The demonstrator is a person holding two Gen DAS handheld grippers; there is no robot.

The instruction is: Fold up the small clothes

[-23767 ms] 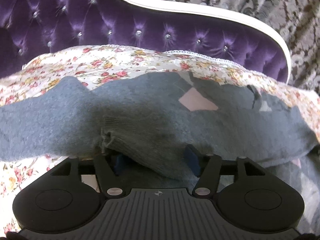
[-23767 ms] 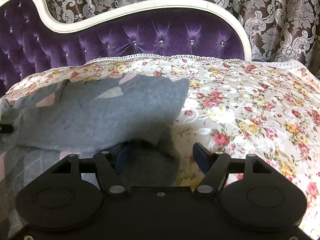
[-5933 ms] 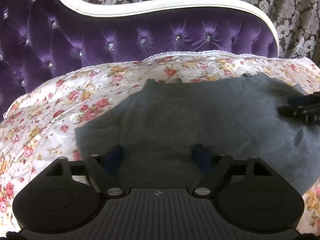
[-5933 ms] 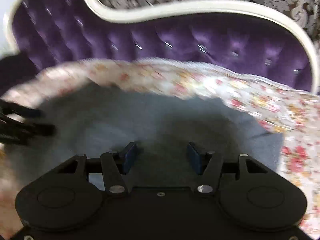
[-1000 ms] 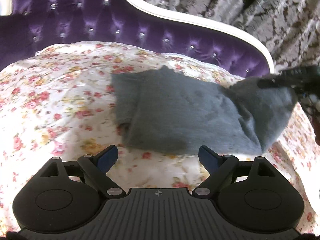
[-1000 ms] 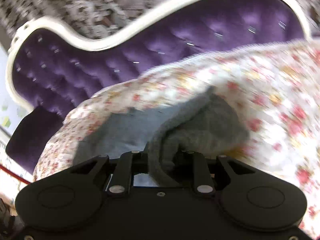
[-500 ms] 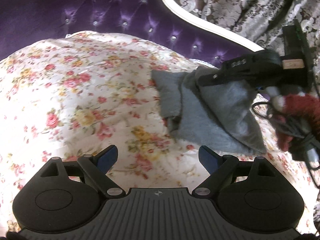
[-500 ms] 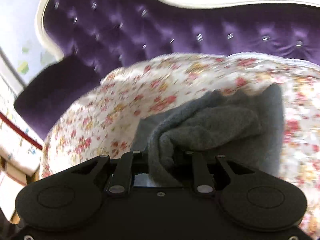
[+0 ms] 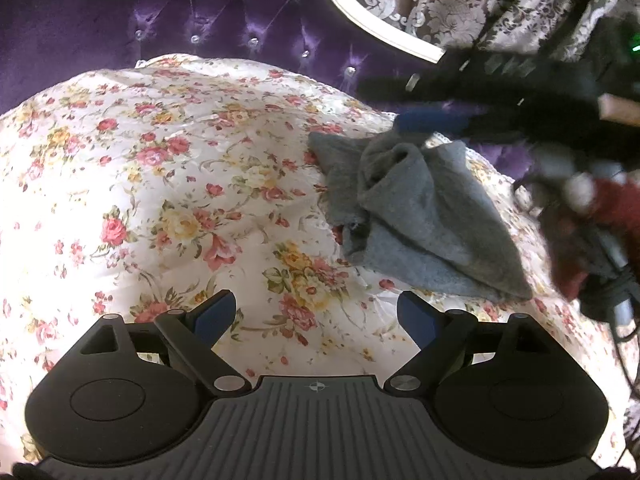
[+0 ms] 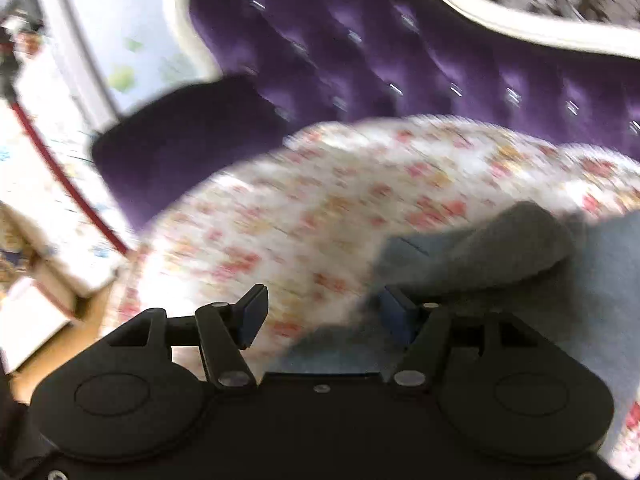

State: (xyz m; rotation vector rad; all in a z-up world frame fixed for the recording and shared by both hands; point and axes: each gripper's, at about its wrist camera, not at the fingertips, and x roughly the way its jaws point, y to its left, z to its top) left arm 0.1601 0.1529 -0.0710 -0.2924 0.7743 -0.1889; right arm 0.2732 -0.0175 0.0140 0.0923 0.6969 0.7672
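In the left wrist view the left gripper (image 9: 316, 318) hovers over the floral cover (image 9: 160, 184) with its jaws wide apart and nothing between them. The grey garment (image 9: 424, 216) lies to the far right on the cover as a rumpled, layered bundle, well apart from this gripper, with a puckered knot of cloth at its far end. Right above that knot is the right gripper (image 9: 432, 120), blurred; its blue pads sit just at the cloth, but from here I cannot tell whether they touch it. Behind the bed runs the purple tufted headboard (image 9: 224, 28). In the right wrist view, which is smeared by motion, the right gripper (image 10: 324, 316) has its jaws parted about halfway and holds nothing; the garment (image 10: 500, 248) lies to the right, its raised fold just beside the right pad (image 10: 394, 316), perhaps brushing it. The cover (image 10: 320, 208) fills the middle, with the headboard (image 10: 400, 60) beyond. The garment looks like soft, light knit: it will sag and bunch when lifted, it is not slippery, and nothing about it is fragile. Judging by the lumpy top layer, the fold is not neat yet. A good hold would be a pinch on a free edge or corner of the top layer, not the thick bunched middle, with the other gripper pressing the lower layers down.
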